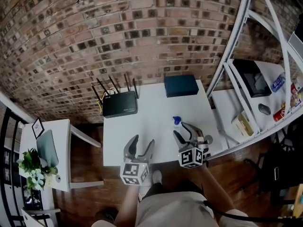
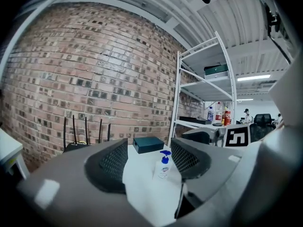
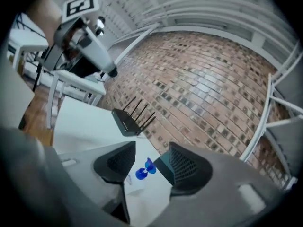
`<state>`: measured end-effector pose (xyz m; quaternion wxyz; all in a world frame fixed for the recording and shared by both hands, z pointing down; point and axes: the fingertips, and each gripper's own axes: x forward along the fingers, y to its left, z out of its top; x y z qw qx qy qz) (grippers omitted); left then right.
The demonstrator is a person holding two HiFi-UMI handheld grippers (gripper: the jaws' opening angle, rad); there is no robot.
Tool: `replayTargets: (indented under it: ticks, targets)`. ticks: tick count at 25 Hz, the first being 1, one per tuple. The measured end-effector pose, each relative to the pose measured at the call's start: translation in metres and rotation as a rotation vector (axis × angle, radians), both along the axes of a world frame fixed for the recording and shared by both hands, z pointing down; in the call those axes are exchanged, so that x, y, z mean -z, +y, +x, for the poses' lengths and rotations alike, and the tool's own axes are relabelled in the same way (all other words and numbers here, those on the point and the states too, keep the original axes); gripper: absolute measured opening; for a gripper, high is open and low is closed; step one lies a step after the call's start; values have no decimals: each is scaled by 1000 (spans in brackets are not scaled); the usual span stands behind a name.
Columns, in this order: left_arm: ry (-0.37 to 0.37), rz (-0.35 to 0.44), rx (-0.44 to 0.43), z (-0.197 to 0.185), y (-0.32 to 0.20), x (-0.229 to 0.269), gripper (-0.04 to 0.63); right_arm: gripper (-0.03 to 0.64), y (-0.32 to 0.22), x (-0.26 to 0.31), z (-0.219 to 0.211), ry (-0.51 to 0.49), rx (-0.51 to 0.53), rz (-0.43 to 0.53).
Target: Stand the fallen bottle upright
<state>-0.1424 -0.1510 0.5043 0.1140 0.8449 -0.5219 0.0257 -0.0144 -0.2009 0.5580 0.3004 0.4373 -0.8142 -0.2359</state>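
Observation:
A small clear bottle with a blue pump top (image 1: 176,122) stands upright on the white table (image 1: 142,126), right of its middle. My right gripper (image 1: 182,130) hangs just behind and above it, open. In the right gripper view the blue pump (image 3: 143,170) shows between the pads, with neither pad touching it. My left gripper (image 1: 143,142) is open over the table's near edge and holds nothing. In the left gripper view the bottle (image 2: 162,167) stands some way off, framed between the open gripper (image 2: 147,162).
A black router with antennas (image 1: 120,104) sits at the table's far left, a dark blue box (image 1: 181,85) at its far right. White shelving (image 1: 246,74) with small items stands to the right. A side table with a plant (image 1: 33,167) is at the left.

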Motion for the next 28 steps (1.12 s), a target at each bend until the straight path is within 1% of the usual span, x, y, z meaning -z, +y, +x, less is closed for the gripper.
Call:
replayTargets:
  ticks: [3,7,10,14,16,19,21,24,26,28]
  targets:
    - [-8,12,3,24,24,-2,290,212,36,16,19,-146,2,-40]
    - [-21,29,38,51,67,-8,286,213,92,33,55,-361,-18,-66]
    - [-34,27,79,78,113,-10,285,213,144,45,88,-469,-22,-87]
    - [-14,82,168,122,168,13,285,213,205,57,134,-545,11,-107]
    - [-28,114,186,139,195,27,285,213,228,61,151,-599,16,-116]
    - [-46,142,197,154,239,45,285,238,261,70,172,-654,-4,-125]
    - [-52,151,212,156,260,54,282,238,275,80,183,-680,-31,-139]
    - [-66,162,257,145,276,62,282,238,285,96,191,-720,-59,-140]
    - [-68,167,256,141,281,65,282,238,289,106,195,-735,-73,-117]
    - [-68,166,238,138,285,67,282,241,294,114,197,-733,-93,-101]
